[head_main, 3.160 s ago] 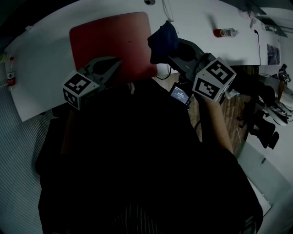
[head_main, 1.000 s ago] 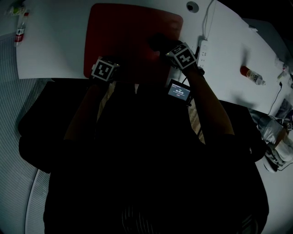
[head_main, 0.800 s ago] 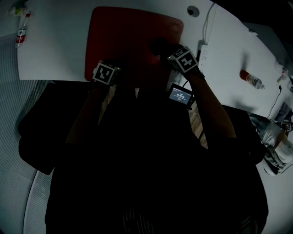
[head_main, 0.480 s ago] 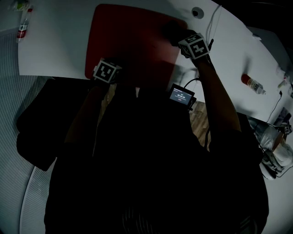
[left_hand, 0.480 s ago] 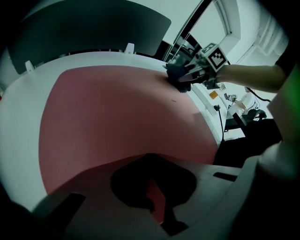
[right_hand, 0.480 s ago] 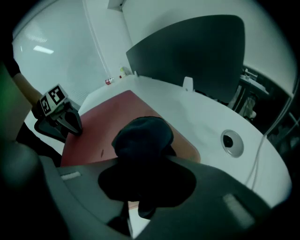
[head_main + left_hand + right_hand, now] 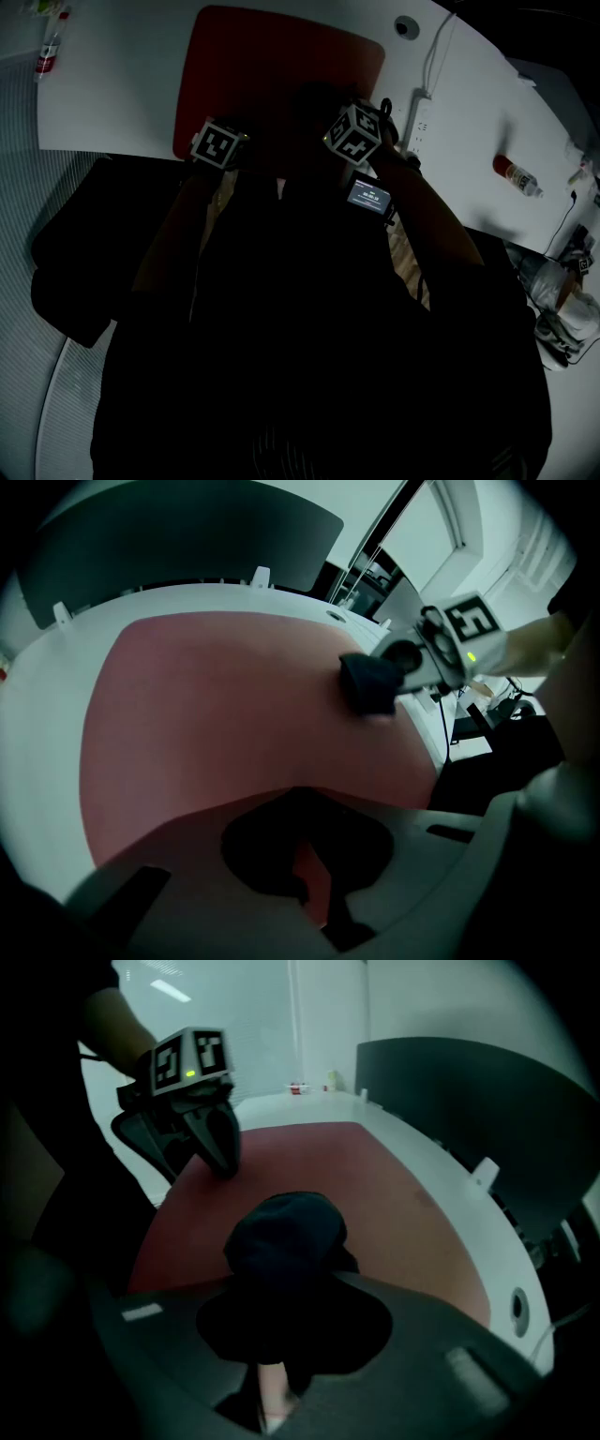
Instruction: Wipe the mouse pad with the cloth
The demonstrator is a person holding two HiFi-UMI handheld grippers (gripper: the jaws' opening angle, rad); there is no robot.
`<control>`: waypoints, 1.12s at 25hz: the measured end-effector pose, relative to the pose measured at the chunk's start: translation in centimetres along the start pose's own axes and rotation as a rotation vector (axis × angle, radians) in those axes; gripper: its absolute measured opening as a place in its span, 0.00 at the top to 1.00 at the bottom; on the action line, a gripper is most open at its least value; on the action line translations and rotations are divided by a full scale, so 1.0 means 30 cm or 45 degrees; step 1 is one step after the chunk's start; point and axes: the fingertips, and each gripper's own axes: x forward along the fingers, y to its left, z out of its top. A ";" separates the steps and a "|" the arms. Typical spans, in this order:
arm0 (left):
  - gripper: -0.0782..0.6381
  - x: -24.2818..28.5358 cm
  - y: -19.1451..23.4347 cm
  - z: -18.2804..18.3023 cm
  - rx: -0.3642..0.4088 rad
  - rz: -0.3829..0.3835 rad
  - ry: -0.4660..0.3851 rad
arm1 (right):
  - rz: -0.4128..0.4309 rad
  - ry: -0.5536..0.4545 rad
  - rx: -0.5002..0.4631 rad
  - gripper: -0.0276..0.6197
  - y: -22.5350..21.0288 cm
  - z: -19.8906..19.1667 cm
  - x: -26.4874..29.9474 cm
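Cloth [image 7: 286,1232], a dark wad, sits clamped in the right gripper [image 7: 394,663] on the red mouse pad [image 7: 272,66]. The left gripper [image 7: 222,1159], jaws together, touches the pad's near edge.

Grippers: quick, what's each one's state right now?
Left gripper: closed, empty, tip on the mouse pad.
Right gripper: closed on the cloth.
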 end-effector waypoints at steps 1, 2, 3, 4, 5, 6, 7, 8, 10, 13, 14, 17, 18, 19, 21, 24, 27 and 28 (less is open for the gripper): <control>0.88 0.001 0.000 -0.001 -0.001 0.002 -0.003 | 0.045 0.000 -0.048 0.83 0.069 0.013 0.013; 0.88 0.002 -0.002 0.000 -0.002 0.001 -0.008 | 0.097 0.002 -0.093 0.83 0.135 0.025 0.025; 0.88 0.002 -0.005 0.001 0.000 0.001 -0.016 | 0.147 0.005 -0.122 0.83 0.190 0.034 0.034; 0.88 0.002 -0.008 0.004 0.003 0.001 -0.028 | 0.186 0.003 -0.121 0.83 0.222 0.039 0.041; 0.88 0.002 -0.010 0.007 0.003 0.004 -0.042 | 0.218 -0.007 -0.086 0.83 0.231 0.043 0.043; 0.88 0.004 -0.011 0.009 -0.001 0.009 -0.056 | 0.244 -0.023 -0.032 0.84 0.224 0.046 0.040; 0.88 0.005 -0.010 0.007 -0.008 0.017 -0.064 | 0.259 -0.038 0.013 0.84 0.205 0.046 0.036; 0.88 0.005 -0.006 0.004 -0.013 0.026 -0.066 | 0.250 -0.044 0.034 0.84 0.173 0.041 0.033; 0.88 0.001 0.004 0.001 -0.006 0.034 -0.055 | 0.135 -0.025 0.053 0.84 0.043 0.013 0.024; 0.88 0.003 0.002 -0.005 -0.013 -0.001 -0.022 | -0.111 0.013 0.226 0.83 -0.252 -0.053 -0.030; 0.88 0.004 -0.002 -0.007 -0.023 -0.018 -0.014 | -0.168 0.032 0.269 0.83 -0.332 -0.072 -0.048; 0.88 0.006 -0.009 -0.001 -0.034 -0.032 -0.016 | -0.260 0.109 0.243 0.83 -0.436 -0.083 -0.076; 0.88 0.006 -0.007 0.003 -0.031 -0.025 -0.021 | -0.281 0.133 0.205 0.84 -0.433 -0.074 -0.081; 0.88 0.006 -0.005 0.007 -0.028 -0.017 -0.028 | -0.305 0.153 0.162 0.84 -0.417 -0.066 -0.082; 0.88 0.006 -0.007 0.007 -0.028 -0.008 -0.036 | -0.323 0.181 0.052 0.85 -0.337 -0.060 -0.060; 0.88 0.002 -0.001 0.001 -0.021 0.004 -0.030 | -0.211 0.195 -0.184 0.85 -0.103 -0.018 0.006; 0.88 0.001 0.004 0.008 -0.018 0.000 -0.033 | -0.089 0.200 -0.431 0.85 0.127 0.041 0.054; 0.88 0.002 0.003 0.011 -0.017 0.000 -0.037 | -0.070 0.207 -0.505 0.85 0.175 0.051 0.063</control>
